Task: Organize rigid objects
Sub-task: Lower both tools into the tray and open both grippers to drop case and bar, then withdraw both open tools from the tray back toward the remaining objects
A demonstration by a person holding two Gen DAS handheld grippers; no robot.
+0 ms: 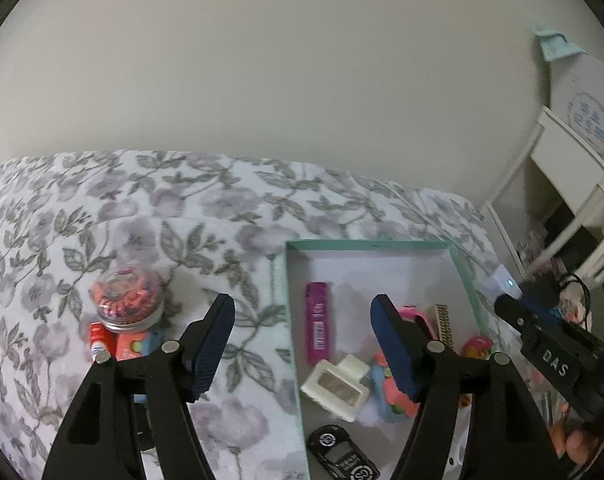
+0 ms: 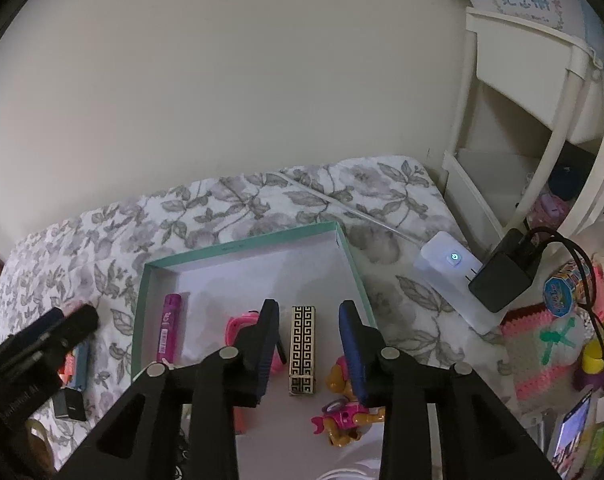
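Your left gripper (image 1: 302,344) hangs with its fingers spread wide and nothing between them, straddling the left wall of the teal box (image 1: 292,320) on the flowered bedspread (image 1: 142,208). Your right gripper (image 2: 308,344) is likewise spread and empty, poised over the box interior with the black-and-gold patterned case (image 2: 302,350) lying in the gap below, not touched. Inside the box: a purple lighter (image 1: 318,322) flat near the left wall; a white hair clip (image 1: 336,388) toward the near edge; a black toy car (image 1: 342,456), cut off by the frame bottom; a pink watch (image 2: 238,326), largely hidden behind the right gripper's left finger; a toy dog figure in pink (image 2: 348,416), partly covered by the right finger. A blue-and-coral item (image 1: 386,400) beside the clip is mostly blocked by the left gripper's right finger and cannot be identified. Outside the box, to its left: a clear domed jar (image 1: 128,300) of small coloured pieces, blurred; a red-capped glue stick (image 1: 98,340) and an orange-and-blue object (image 1: 136,346) just beside it, both half hidden behind the left finger. A white power strip (image 2: 450,268) with a lit button carries a black plug (image 2: 502,276) to the right of the box; a white shelf (image 2: 514,120) stands beyond.
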